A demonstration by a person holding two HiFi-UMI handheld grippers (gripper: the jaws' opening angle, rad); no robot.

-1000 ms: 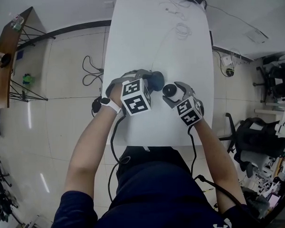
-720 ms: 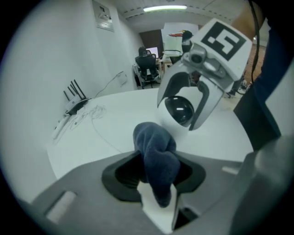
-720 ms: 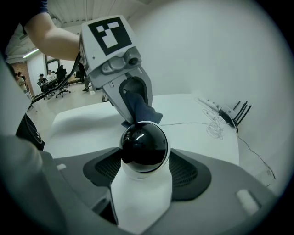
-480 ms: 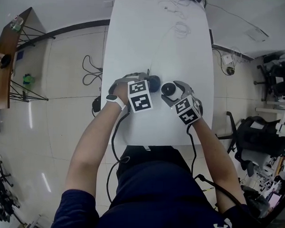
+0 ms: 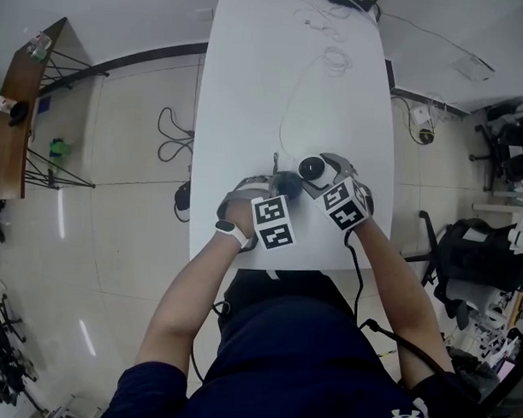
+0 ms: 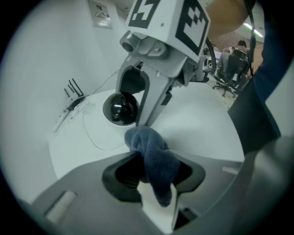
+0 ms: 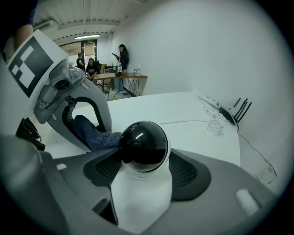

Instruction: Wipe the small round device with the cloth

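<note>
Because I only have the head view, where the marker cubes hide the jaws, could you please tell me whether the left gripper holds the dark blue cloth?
Observer: Yes; the left gripper view shows the left gripper with its jaws pinched on the bunched dark blue fabric cloth.
Operator: Thank you. How is the device held?
Observer: The right gripper grips the small round device, white-bodied with a glossy black dome, between its jaws.
Operator: Does the cloth reach it?
Observer: In the right gripper view, the cloth's tip touches the dome's side.
</note>
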